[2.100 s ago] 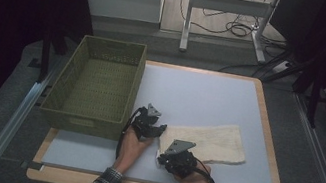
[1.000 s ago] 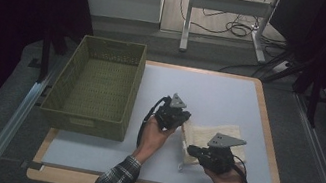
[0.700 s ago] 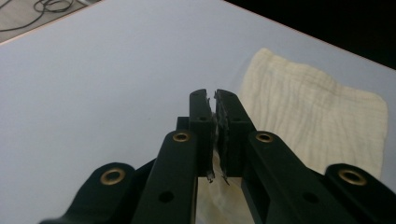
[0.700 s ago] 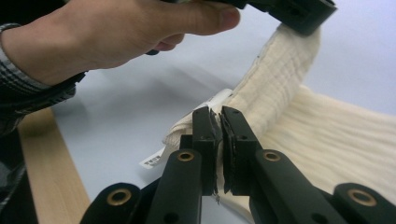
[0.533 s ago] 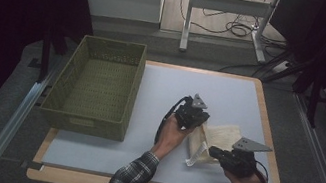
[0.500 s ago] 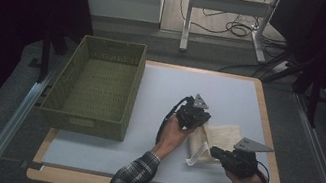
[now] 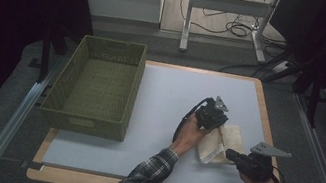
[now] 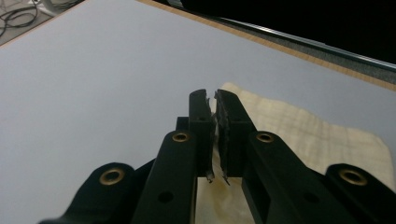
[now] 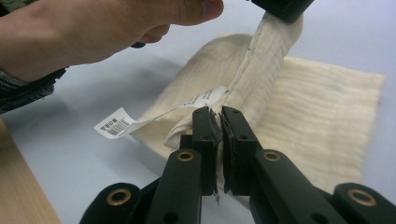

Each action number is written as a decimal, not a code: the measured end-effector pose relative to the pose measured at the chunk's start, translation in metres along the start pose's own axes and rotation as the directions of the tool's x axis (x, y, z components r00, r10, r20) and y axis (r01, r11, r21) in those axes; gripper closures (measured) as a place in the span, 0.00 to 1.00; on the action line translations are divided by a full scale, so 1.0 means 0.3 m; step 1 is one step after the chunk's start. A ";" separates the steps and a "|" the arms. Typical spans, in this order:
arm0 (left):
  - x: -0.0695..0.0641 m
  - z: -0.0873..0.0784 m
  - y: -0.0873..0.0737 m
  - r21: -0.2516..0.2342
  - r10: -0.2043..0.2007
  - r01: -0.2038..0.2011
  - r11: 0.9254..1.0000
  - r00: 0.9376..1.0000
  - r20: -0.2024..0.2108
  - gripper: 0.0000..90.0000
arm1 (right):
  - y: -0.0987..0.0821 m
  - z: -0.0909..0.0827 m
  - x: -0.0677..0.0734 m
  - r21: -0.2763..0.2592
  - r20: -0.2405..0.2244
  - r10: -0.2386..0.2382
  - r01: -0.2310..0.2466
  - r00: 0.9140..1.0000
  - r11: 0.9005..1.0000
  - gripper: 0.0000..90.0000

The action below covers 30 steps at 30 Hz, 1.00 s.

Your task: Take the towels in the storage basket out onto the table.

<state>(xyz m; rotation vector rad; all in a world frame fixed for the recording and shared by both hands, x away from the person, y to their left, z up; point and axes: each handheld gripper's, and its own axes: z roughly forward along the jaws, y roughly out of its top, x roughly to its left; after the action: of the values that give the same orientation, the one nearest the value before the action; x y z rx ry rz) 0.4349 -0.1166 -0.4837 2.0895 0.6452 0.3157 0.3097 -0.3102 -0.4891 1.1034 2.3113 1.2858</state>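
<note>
Cream ribbed cotton cloth (image 7: 222, 145) lies on the right half of the pale grey tabletop (image 7: 159, 101), partly folded over itself, and both pairs of tongs are clamped on it. Nearest the person, the right tongs (image 7: 230, 155) pinch the cloth's near edge, close by its white barcode tag (image 9: 114, 125); in the right gripper view the black jaws stand together with the fabric bunched between them. From that grip a raised strip of cloth runs up and away to the left tongs (image 7: 216, 123), which pinch the far edge, jaws together on a thin fold in the left gripper view. So the held edge runs roughly near to far between the two grips, and the rest of the cloth lies flat to the right of it. The right hand sits low near the tabletop's front edge; the left forearm reaches diagonally across from the bottom. Farther off to the left, well apart, stands an empty olive-green woven basket (image 7: 62, 91). Any fold, I judge, will turn on that strip
</note>
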 end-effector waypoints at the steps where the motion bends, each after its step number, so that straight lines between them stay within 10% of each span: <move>1: -0.003 0.010 0.005 0.003 0.001 -0.001 1.000 1.000 0.003 0.95 | -0.003 -0.003 -0.006 0.002 0.004 0.006 -0.006 1.000 1.000 0.94; 17: -0.008 0.143 0.029 0.072 0.000 0.000 0.997 1.000 0.011 0.93 | -0.051 0.001 -0.090 0.018 0.063 0.054 -0.056 0.997 0.998 0.94; 23: -0.003 0.123 0.045 0.014 -0.049 0.049 0.999 0.999 0.012 0.60 | -0.067 -0.010 -0.110 0.015 0.111 0.063 -0.065 0.992 0.998 0.87; 30: 0.024 0.042 0.060 -0.027 -0.069 0.069 0.997 0.998 -0.001 0.45 | -0.049 -0.085 -0.142 -0.014 0.187 0.058 -0.057 0.981 0.998 0.80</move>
<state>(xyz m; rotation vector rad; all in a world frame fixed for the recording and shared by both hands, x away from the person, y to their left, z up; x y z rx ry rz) 0.4524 -0.1298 -0.4761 2.0368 0.7094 0.2859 0.3169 -0.3613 -0.4917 1.2400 2.1496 1.1559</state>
